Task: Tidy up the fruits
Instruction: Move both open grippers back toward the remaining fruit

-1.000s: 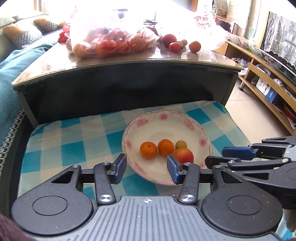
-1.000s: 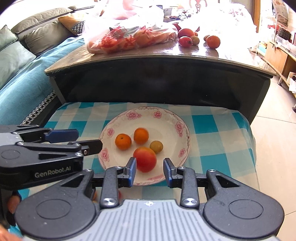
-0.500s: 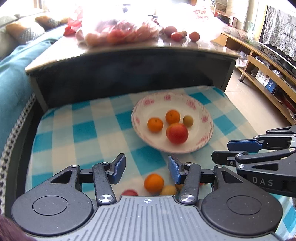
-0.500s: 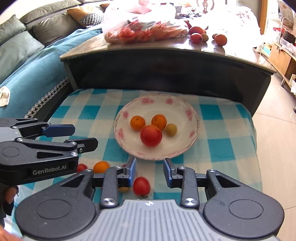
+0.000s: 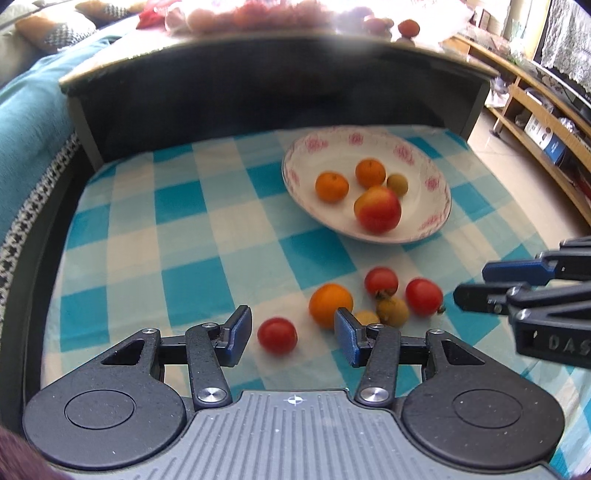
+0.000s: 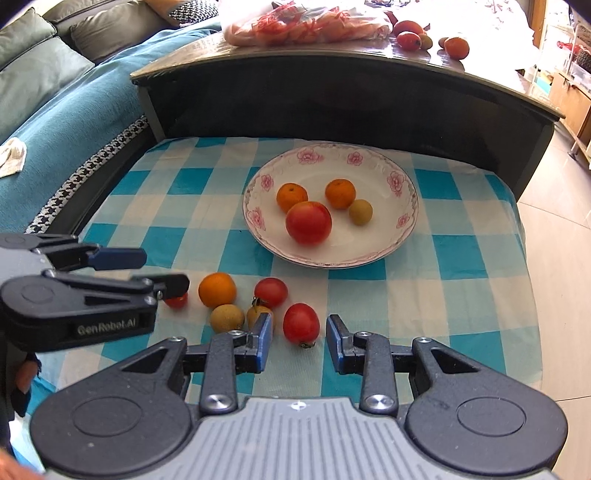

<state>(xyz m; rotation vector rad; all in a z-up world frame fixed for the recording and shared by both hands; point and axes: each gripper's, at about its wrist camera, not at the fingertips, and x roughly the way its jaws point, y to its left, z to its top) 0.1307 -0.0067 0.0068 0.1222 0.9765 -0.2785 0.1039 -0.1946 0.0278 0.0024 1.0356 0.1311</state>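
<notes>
Ten pieces of fruit are in sight on the low checked surface. Four lie in the flowered plate [image 6: 402, 221]: two small oranges [image 6: 291, 197], one large red-and-yellow fruit [image 6: 308, 222] and one small yellow-green fruit [image 6: 360, 211]. Six lie loose on the blue-and-white checked cloth [image 6: 184, 206], near the plate on its near side: one orange [image 6: 217, 290], three small red tomatoes and two small tan fruits [image 6: 227, 317], bunched close together. Skins look smooth and whole; the left wrist view is slightly blurred.

The right gripper [image 6: 300, 338] has its jaws partly apart and holds nothing; a red tomato [image 6: 301, 324] lies on the cloth in line with the gap, not touched by either pad. The left gripper [image 5: 291, 338] stands partly open and empty; another red tomato [image 5: 277, 335] lies on the cloth between its fingers, clear of both pads. The loose orange sits just beside its right finger.

The plate rests toward the far right of the cloth, clear of the cloth's edges. Open cloth lies to the left of the plate and of the loose fruit. A dark table front [image 6: 332, 96] walls off the far side; its top carries a bag of fruit [image 6: 306, 27] and several loose pieces. A teal sofa [image 6: 66, 110] flanks the left, and tiled floor [image 6: 557, 229] drops away beyond the cloth's right edge.
</notes>
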